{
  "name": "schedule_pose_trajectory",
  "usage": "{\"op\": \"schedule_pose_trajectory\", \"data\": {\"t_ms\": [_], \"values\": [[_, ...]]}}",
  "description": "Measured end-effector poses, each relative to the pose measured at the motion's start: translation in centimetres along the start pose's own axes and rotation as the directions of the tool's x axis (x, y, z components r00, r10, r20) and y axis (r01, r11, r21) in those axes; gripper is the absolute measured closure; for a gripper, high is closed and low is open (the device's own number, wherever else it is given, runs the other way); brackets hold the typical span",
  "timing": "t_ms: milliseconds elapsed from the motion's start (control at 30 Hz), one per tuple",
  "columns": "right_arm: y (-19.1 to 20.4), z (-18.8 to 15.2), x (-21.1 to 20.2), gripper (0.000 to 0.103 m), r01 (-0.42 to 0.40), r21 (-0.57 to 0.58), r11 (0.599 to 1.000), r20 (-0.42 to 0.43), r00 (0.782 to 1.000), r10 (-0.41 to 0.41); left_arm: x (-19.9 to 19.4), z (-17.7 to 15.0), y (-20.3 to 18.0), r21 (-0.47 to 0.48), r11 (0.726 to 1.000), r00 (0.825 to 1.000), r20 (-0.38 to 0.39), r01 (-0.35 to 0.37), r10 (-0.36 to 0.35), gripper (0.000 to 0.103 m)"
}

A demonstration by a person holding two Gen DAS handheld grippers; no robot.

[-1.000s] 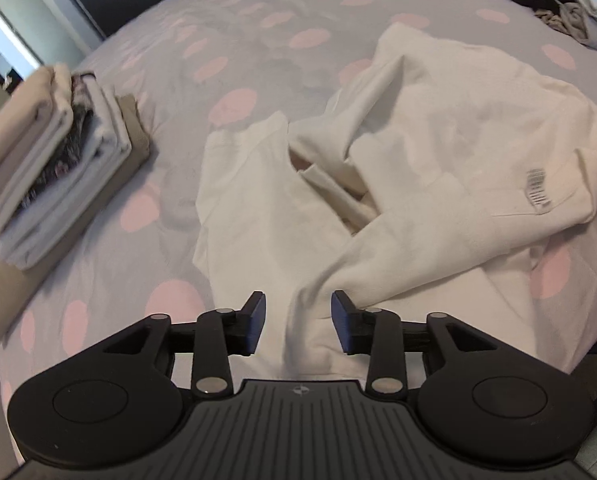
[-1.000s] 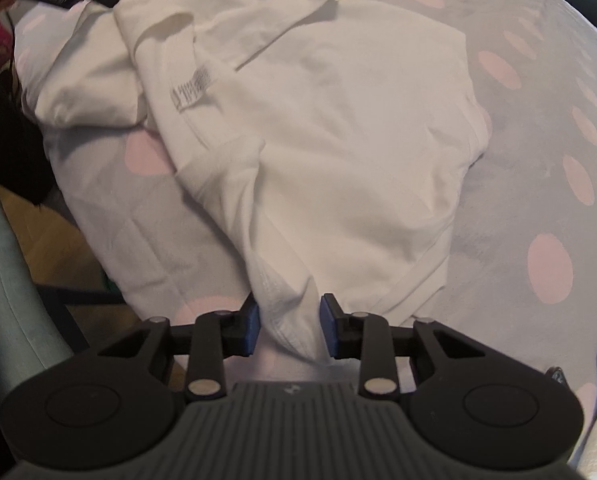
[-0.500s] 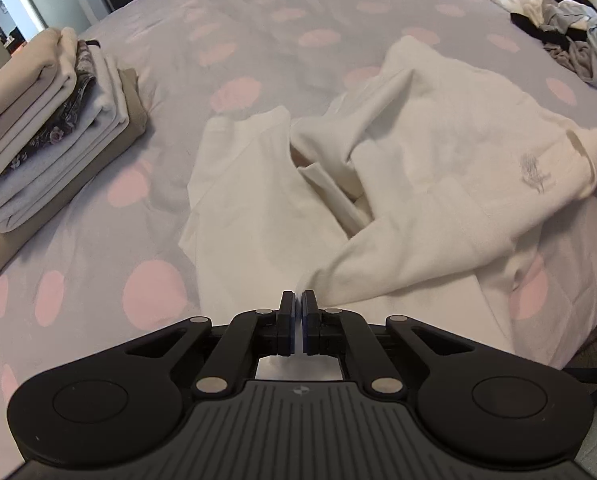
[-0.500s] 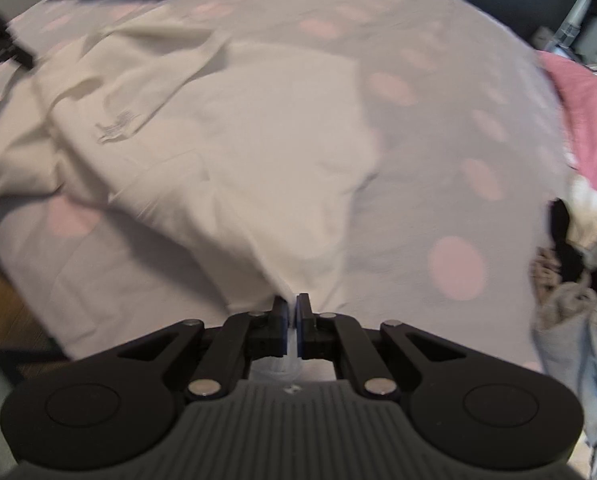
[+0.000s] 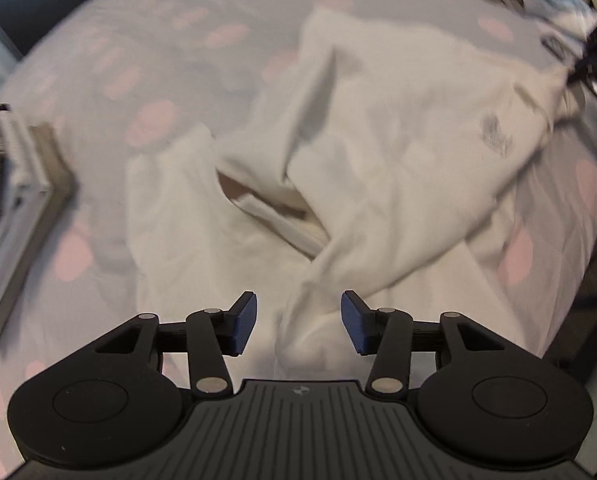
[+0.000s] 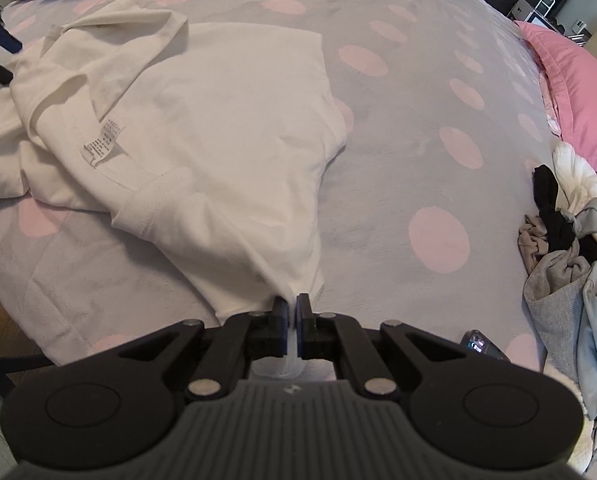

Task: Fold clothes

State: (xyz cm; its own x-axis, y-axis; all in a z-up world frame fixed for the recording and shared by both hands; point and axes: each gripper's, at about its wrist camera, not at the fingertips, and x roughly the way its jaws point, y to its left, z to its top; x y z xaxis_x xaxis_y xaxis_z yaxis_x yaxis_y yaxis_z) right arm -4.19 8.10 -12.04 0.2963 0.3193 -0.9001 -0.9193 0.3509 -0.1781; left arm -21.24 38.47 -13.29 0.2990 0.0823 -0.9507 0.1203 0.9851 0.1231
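Since half a second ago the left hand-held gripper point(image 5: 294, 326) has let go: its jaws were pressed together on the cloth edge then, and now they are opening, with a ridge of the white garment point(image 5: 398, 160) lying between the pads but not pressed by them. In the left wrist view the garment lies crumpled on the dotted bed point(image 5: 158, 52), and the picture is blurred. A stack of folded clothes point(image 5: 14, 184) stands at the left, so part of the task seems done; this garment is not yet folded at all.

In the right wrist view the right hand-held gripper point(image 6: 291, 316) is clamped on a corner of the same garment point(image 6: 218, 128), which spreads away from it over the bed. A care label point(image 6: 102, 140) sticks out of the cloth; its print is too small to read. A heap of unfolded clothes point(image 6: 570, 240) waits at the right, so much work is left.
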Motion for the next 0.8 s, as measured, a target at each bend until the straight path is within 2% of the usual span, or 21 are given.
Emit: {"op": "schedule_pose_trajectory", "data": {"t_ms": [33,100,167,200,233,267,333,400,533,600,667,733,800], "values": [[0.0,0.0,0.0,0.098,-0.001,0.005,1.000,0.001,1.000,0.001,0.4,0.1,0.2,0.001,1.000,1.000,-0.013,0.024,-0.024,0.060],[-0.1,0.0,0.0,0.098,-0.004,0.013,1.000,0.002,1.000,0.004,1.0,0.2,0.7,-0.016,0.997,0.997,-0.030,0.075,-0.076,0.069],[-0.2,0.0,0.2,0.098,-0.006,0.019,1.000,0.001,1.000,0.006,1.3,0.0,0.9,-0.035,0.992,0.993,-0.025,0.118,-0.119,0.086],[-0.3,0.0,0.3,0.098,-0.007,0.022,1.000,-0.001,1.000,0.007,1.4,-0.1,0.9,-0.040,0.992,0.993,-0.021,0.119,-0.120,0.090],[-0.3,-0.1,0.4,0.098,-0.007,0.026,1.000,-0.003,1.000,0.008,1.4,-0.3,0.7,-0.041,0.994,0.994,-0.017,0.105,-0.106,0.098],[-0.4,-0.1,0.5,0.098,-0.008,0.029,1.000,-0.004,1.000,0.008,1.2,-0.4,0.7,-0.049,0.995,0.996,-0.014,0.083,-0.083,0.100],[-0.5,-0.1,0.4,0.098,-0.006,0.035,0.999,0.002,1.000,0.006,0.4,-0.6,0.8,-0.088,0.996,0.999,-0.003,0.033,-0.033,0.101],[-0.7,0.0,-0.3,0.098,0.010,0.045,0.999,0.036,0.999,-0.012,-1.4,-0.8,1.3,-0.155,0.988,0.999,0.045,0.009,-0.002,0.101],[-1.4,1.1,-3.4,0.099,0.067,0.064,0.996,0.147,0.986,-0.075,-6.6,-0.6,1.5,-0.232,0.971,0.980,0.172,-0.055,0.096,0.101],[-2.1,2.2,-5.6,0.099,0.107,0.071,0.992,0.219,0.968,-0.120,-9.6,0.3,1.7,-0.257,0.962,0.961,0.231,-0.090,0.152,0.101],[-3.1,4.1,-8.8,0.099,0.155,0.085,0.984,0.309,0.935,-0.174,-12.8,1.2,2.3,-0.304,0.946,0.934,0.291,-0.115,0.207,0.101],[-4.1,6.3,-12.5,0.099,0.203,0.111,0.973,0.404,0.885,-0.231,-16.5,2.6,2.8,-0.357,0.925,0.887,0.374,-0.132,0.271,0.101],[-4.9,8.3,-16.6,0.099,0.249,0.137,0.959,0.498,0.820,-0.284,-20.4,3.4,3.1,-0.410,0.900,0.824,0.453,-0.146,0.340,0.101]]}}
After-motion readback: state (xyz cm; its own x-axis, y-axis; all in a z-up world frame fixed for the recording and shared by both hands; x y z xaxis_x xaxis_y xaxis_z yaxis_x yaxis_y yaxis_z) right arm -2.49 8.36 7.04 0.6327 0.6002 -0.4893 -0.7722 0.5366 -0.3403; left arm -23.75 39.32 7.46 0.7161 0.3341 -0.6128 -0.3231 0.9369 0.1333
